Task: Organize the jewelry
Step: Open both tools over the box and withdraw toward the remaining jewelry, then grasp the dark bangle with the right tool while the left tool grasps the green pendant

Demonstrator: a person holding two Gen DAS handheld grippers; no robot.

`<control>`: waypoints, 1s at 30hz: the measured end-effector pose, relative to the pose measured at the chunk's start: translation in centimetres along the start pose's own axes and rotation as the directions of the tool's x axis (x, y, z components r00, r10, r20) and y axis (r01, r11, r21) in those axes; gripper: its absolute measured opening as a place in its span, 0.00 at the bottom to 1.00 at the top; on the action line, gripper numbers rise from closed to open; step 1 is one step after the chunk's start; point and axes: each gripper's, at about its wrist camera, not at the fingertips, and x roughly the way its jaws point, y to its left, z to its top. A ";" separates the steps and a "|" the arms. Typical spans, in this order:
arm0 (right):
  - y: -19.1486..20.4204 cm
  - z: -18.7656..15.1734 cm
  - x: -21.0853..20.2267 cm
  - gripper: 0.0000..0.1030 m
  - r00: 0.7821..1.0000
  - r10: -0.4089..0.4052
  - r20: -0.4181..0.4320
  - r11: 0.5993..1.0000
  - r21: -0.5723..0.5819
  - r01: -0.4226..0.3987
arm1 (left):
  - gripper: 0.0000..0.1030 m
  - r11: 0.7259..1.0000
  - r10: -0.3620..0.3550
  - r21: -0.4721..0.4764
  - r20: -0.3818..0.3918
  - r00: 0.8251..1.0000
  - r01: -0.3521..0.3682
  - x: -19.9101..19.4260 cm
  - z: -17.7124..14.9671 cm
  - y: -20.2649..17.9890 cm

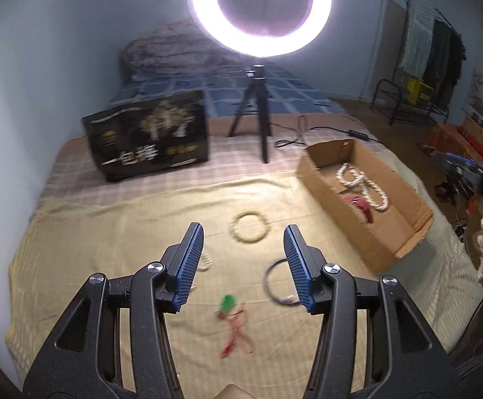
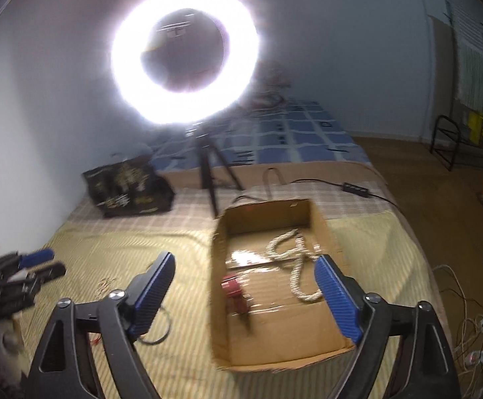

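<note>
**Jewelry scattered on a bed beside a cardboard box**

Jewelry lies on a yellow bedspread (image 1: 108, 249) under a bright ring light (image 1: 261, 10) on a small tripod (image 1: 254, 113). The left gripper (image 1: 243, 266) hangs above the cloth with its blue-padded jaws spread wide, grasping nothing. Between and beyond its fingers lies a pale bead bracelet (image 1: 249, 229). A thin dark bangle (image 1: 276, 282) lies partly behind the right-hand finger, and a green pendant on a red cord (image 1: 233, 322) lies nearer the camera.

The right gripper (image 2: 244, 294) is also released and holding nothing, poised over an open cardboard box (image 2: 218, 299). Inside the box lie a white bead necklace (image 2: 296, 266) and a red item (image 2: 236, 294), too blurred to identify.

A black bag (image 1: 148, 136) stands near the wall; its pale print includes Chinese characters, of which "包" can be read, the rest being smeared.
</note>
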 end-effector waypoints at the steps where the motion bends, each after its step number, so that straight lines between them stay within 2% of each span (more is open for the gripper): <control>1: 0.8 -0.2 -0.1 0.94 1.000 0.016 -0.005 1.000 -0.010 -0.016 | 0.50 1.000 0.004 -0.004 -0.002 1.000 -0.004 -0.2 -0.2 0.5; 3: 2.3 -0.5 -0.2 0.99 0.999 0.050 -0.021 0.998 -0.027 -0.051 | 0.50 1.000 0.009 -0.017 -0.015 1.000 -0.010 -0.5 -0.7 1.8; 8: 6.2 -1.6 0.7 0.99 0.987 0.122 -0.108 0.988 -0.084 -0.132 | 0.50 0.999 0.002 -0.042 -0.059 0.998 -0.004 -0.6 -1.9 3.8; 14: 9.4 -3.9 3.7 0.95 0.956 0.159 -0.245 0.977 -0.103 -0.189 | 0.50 0.997 -0.028 -0.075 -0.114 0.993 0.020 -0.3 -3.6 5.0; 17: 10.2 -4.9 5.7 0.88 0.937 0.161 -0.308 0.975 -0.099 -0.200 | 0.50 0.992 -0.058 -0.116 -0.157 0.986 0.040 0.5 -4.6 5.6; 19: 10.4 -5.5 7.0 0.74 0.921 0.169 -0.352 0.975 -0.079 -0.209 | 0.50 0.989 -0.077 -0.140 -0.184 0.980 0.052 1.2 -5.2 5.9; 22: 10.7 -6.2 8.8 0.62 0.901 0.156 -0.405 0.977 -0.074 -0.202 | 0.49 0.985 -0.100 -0.159 -0.218 0.971 0.066 2.2 -5.9 6.0; 23: 10.7 -6.4 9.5 0.58 0.895 0.149 -0.420 0.978 -0.073 -0.197 | 0.45 0.984 -0.110 -0.163 -0.228 0.968 0.073 2.5 -6.1 5.9; 25: 10.6 -6.8 10.6 0.45 0.881 0.148 -0.449 0.979 -0.059 -0.194 | 0.43 0.982 -0.126 -0.168 -0.249 0.960 0.086 3.3 -6.3 5.7; 30: 10.1 -7.7 13.0 0.34 0.861 0.114 -0.496 0.988 -0.037 -0.152 | 0.42 0.982 -0.143 -0.163 -0.281 0.949 0.100 4.9 -6.3 5.2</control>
